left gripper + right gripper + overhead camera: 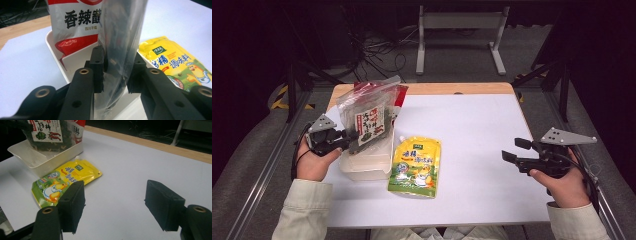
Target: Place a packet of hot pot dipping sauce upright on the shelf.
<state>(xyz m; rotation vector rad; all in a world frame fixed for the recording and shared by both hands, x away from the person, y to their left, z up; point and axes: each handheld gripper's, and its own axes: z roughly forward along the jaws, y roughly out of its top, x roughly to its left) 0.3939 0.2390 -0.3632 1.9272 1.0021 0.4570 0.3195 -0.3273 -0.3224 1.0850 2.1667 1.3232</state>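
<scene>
I have the left gripper (348,136) at the left side of the table (472,125), its jaws on either side of a clear bag (367,112) of dark dried stuff. In the left gripper view the bag (122,45) stands between my jaws; the left jaw touches the film, the right one sits just beside it, and I cannot tell whether the grip is fully clamped. The bag stands upright in a white tray (364,162), with a red and white packet (75,27) behind it in the same tray. In the high view the red packet (399,97) peeks out behind the bag.

Just right of the tray, a yellow pouch (416,167) lies flat on the white table top, spout end toward the far side. From the right gripper view I see the pouch (63,181) beside the tray (45,161), touching or nearly touching its wall.

My right gripper (512,150) is at the right edge of the table, well apart from everything. Its jaws are spread wide and hold nothing (115,205), with bare table between them. Beyond the table I see a grey frame (459,35) and cables (377,50) on the floor.
</scene>
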